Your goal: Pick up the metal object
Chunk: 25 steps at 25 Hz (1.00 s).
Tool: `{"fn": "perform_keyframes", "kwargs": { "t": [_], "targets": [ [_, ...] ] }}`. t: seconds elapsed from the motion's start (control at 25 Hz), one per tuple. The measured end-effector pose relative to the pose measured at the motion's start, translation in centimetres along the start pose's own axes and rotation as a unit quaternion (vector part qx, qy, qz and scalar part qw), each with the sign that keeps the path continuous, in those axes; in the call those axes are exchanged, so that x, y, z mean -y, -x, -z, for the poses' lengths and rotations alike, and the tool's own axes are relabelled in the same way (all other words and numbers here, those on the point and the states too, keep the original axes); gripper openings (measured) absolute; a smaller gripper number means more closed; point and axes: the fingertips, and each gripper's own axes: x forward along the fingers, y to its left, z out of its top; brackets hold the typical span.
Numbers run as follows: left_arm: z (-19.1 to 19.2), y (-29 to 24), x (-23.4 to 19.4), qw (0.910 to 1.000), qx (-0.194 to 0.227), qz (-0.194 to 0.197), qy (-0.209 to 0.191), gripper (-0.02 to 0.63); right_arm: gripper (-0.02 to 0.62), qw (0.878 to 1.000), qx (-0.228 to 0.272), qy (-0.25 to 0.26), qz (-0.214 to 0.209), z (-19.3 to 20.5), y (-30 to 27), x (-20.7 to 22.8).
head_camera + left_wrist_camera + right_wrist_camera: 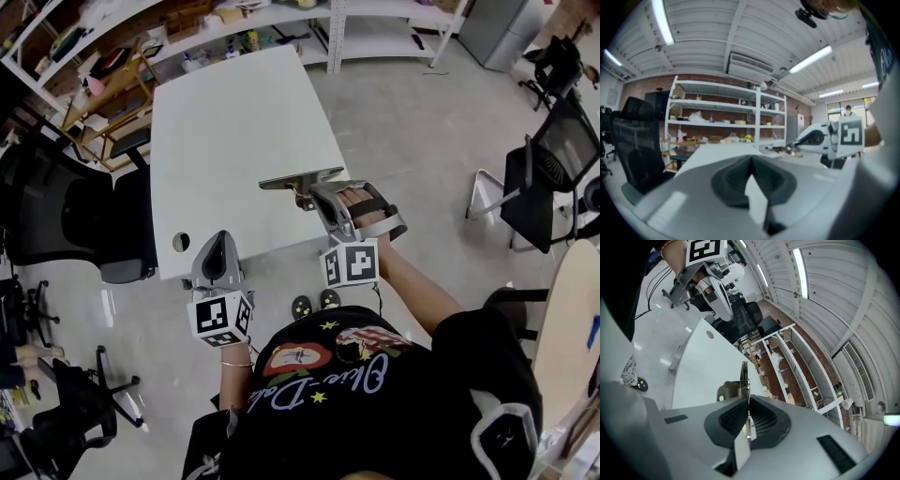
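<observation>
The metal object (298, 178) is a thin flat bracket with a bent end, held edge-on just above the white table (225, 122) near its right front corner. My right gripper (317, 195) is shut on its near end. In the right gripper view the plate (744, 378) stands on edge between the closed pads, with my right gripper (748, 411) gripping it. My left gripper (217, 262) hovers at the table's front edge, shut and empty. In the left gripper view the left gripper (751, 161) faces the shelves, and the right gripper (825, 138) shows at the right.
A round cable hole (181, 242) lies in the table's front left corner. A black office chair (56, 216) stands left of the table, and another black chair (553, 159) at the right. White shelves (234, 28) with clutter run along the far side.
</observation>
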Motion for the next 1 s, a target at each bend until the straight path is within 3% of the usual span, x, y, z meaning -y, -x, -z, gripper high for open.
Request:
{"fn": "perform_keyframes", "kwargs": {
  "t": [1.0],
  "targets": [
    [-0.2,-1.3,0.9,0.9999,-0.005,0.015,-0.003,0.002,0.018,1.0,0.003,0.007,0.004,0.3,-0.3,0.9]
  ]
}}
